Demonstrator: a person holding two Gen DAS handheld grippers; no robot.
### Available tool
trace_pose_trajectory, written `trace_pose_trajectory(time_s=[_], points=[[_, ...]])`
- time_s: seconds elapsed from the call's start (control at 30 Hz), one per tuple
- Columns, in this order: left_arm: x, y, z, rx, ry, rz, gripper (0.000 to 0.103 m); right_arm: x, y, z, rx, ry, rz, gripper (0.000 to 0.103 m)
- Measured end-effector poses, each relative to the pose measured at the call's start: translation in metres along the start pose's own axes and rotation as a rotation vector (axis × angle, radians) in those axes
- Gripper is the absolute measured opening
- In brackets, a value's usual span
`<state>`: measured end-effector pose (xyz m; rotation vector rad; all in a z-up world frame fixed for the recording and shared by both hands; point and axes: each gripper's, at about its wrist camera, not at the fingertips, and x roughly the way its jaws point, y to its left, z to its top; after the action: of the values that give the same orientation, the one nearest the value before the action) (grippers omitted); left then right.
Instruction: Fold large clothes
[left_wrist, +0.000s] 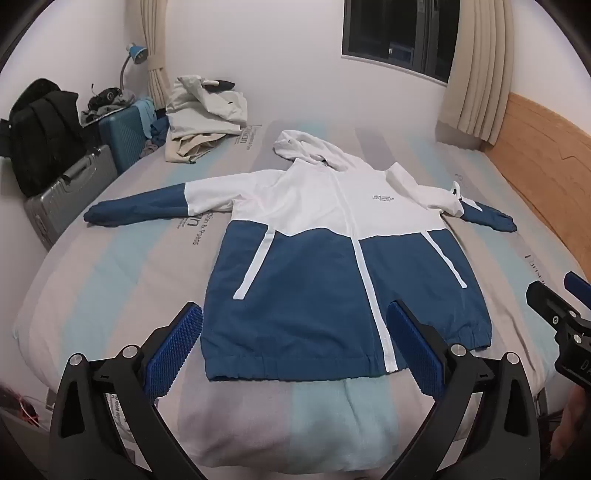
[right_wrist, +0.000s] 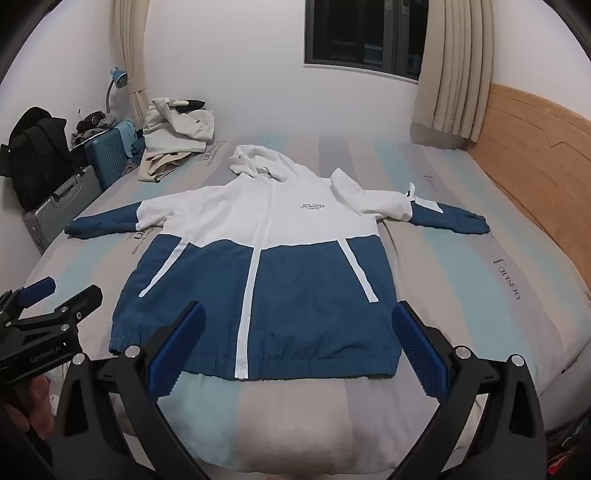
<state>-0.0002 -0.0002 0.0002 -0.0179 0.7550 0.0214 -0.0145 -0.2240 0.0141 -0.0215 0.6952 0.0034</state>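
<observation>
A hooded jacket (left_wrist: 332, 236) (right_wrist: 266, 266), white above and blue below, lies front up on the striped bed (left_wrist: 122, 266) (right_wrist: 461, 280). Both sleeves are spread sideways and the hood points to the far wall. My left gripper (left_wrist: 295, 332) hangs open above the jacket's near hem, over its left half, with nothing between its blue pads. My right gripper (right_wrist: 299, 332) also stands open above the hem, over the right half, holding nothing. Each gripper shows at the edge of the other's view: the right gripper (left_wrist: 565, 295) and the left gripper (right_wrist: 55, 295).
A heap of beige and white clothes (left_wrist: 203, 114) (right_wrist: 173, 133) lies on the bed's far left corner. Suitcases (left_wrist: 74, 192) (right_wrist: 62, 203) and a black bag (left_wrist: 40, 133) stand left of the bed. A wooden headboard (left_wrist: 546, 162) (right_wrist: 535, 147) runs along the right.
</observation>
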Motion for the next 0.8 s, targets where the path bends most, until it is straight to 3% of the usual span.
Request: trace_pose_trajectory(time_s=[0.17,0.33,0.8], points=[[0.001,0.002,0.001,-0.016,0.002,-0.013,0.097,0.001,0.01,0.002,-0.025,-0.012,-0.041,0.096],[0.002,0.001,-0.002,0.006,-0.006,0.014,0.097,0.001,-0.004,0.002,0.012,-0.028,-0.03,0.096],[0.001,0.005,-0.001,-0.007,0.0,0.0,0.097,-0.005,-0.004,0.0,0.018,-0.03,-0.04,0.096]])
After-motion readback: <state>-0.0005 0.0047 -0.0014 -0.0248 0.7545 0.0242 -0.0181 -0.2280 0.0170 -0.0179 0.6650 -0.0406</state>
